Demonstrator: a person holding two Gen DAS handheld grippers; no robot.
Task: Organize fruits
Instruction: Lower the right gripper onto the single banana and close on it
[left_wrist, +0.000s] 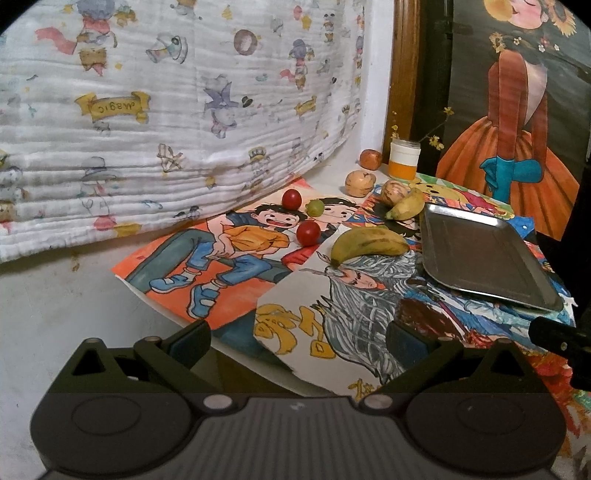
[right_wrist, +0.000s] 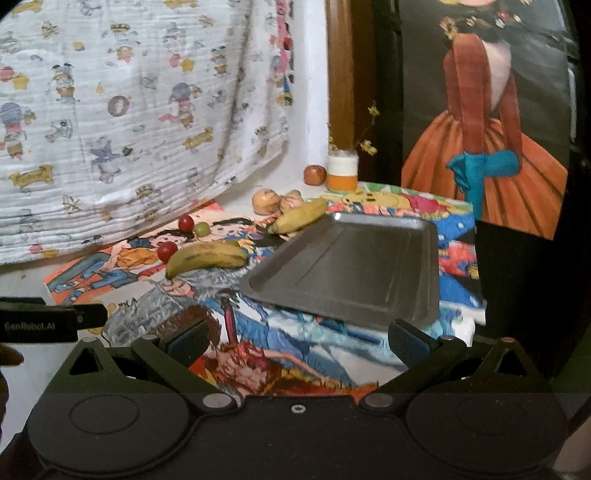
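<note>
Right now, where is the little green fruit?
In the left wrist view the green fruit sits on the cartoon drawing, left of the metal tray, between the two red fruits and behind the big banana.

Both wrist cameras look forward and slightly down over their own wide-spread jaws, from near the table's front edge toward the back wall. The left view sits further left, the right view nearer the rectangular steel tray. Both share that tray, the large yellow banana and the painted drawings.
</note>
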